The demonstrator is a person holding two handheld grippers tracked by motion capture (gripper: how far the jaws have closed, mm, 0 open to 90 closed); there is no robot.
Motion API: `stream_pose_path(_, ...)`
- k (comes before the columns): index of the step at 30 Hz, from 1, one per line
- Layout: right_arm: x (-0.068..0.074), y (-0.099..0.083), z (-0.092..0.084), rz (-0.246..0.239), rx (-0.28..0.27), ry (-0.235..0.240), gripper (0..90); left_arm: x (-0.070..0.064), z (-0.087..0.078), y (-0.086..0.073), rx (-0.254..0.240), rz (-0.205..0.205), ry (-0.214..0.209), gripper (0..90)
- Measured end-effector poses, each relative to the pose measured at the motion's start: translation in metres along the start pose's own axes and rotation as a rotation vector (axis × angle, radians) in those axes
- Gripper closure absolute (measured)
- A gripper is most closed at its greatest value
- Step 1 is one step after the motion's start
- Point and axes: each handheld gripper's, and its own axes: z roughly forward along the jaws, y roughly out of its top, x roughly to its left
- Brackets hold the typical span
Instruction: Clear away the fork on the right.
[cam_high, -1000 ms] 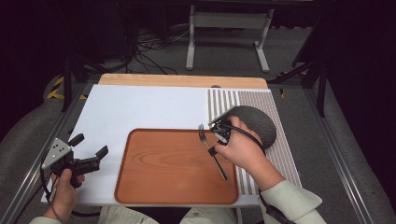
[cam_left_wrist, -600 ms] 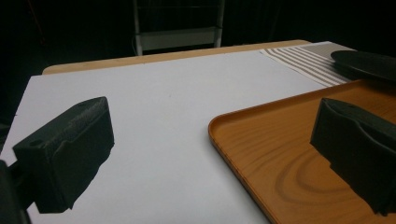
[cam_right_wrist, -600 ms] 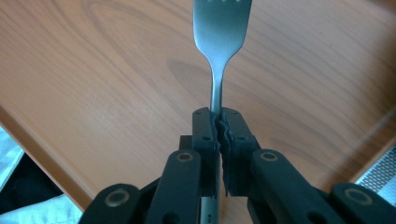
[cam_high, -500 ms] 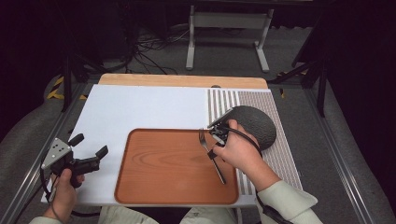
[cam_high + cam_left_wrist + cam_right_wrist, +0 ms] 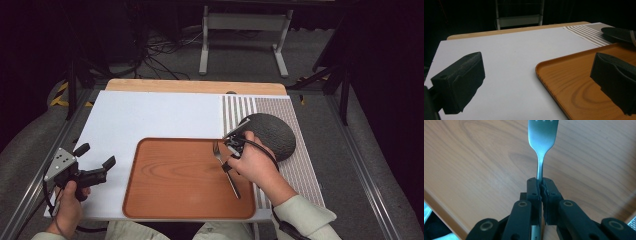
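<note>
A metal fork (image 5: 233, 186) is clamped at its neck in my right gripper (image 5: 225, 162), which is shut on it over the right part of the brown wooden tray (image 5: 175, 185). In the right gripper view the jaws (image 5: 541, 186) meet tight on the fork (image 5: 543, 135), tines pointing away over the tray's wood grain (image 5: 474, 162). My left gripper (image 5: 96, 156) is held at the table's left over the white mat (image 5: 150, 115), open with nothing between its jaws. In the left gripper view its jaws (image 5: 536, 82) stand wide, with the tray's rim (image 5: 549, 82) between them.
A dark grey dome-shaped bowl (image 5: 272, 134) sits on the striped placemat (image 5: 300, 165), just beyond my right hand. The bowl's edge (image 5: 619, 33) appears at the far right of the left gripper view. A metal stand (image 5: 242, 22) is on the floor beyond the table.
My right gripper has shifted a little toward the near side over the tray, taking the fork with it. The left gripper has stayed put.
</note>
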Motion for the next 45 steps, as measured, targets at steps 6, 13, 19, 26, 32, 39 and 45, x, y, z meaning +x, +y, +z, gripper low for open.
stream_pose_path(6,-0.002,-0.001,0.004,0.018,-0.003,0.006,84.7,0.0,0.0,0.0,0.0,0.0,0.0,0.2)
stream_pose_path(13,-0.004,-0.001,0.009,0.031,0.002,0.007,84.6,0.0,0.0,0.0,0.0,-0.004,0.001,0.2)
stream_pose_path(19,-0.004,-0.002,0.011,0.04,0.011,0.011,84.6,0.0,0.0,0.0,-0.001,-0.004,0.001,0.2)
stream_pose_path(26,-0.005,-0.001,0.013,0.045,0.012,0.022,79.5,0.0,0.0,0.0,0.0,-0.001,0.0,0.2)
stream_pose_path(32,-0.006,-0.001,0.011,0.021,-0.012,0.008,72.0,0.0,0.0,0.0,-0.003,-0.006,0.002,0.2)
stream_pose_path(39,-0.003,0.001,0.009,-0.14,-0.115,0.013,32.9,0.0,0.0,0.0,-0.003,-0.006,0.003,0.2)
stream_pose_path(45,0.003,0.007,0.006,-0.366,-0.246,0.016,22.5,0.0,0.0,0.0,-0.001,-0.005,0.002,0.2)
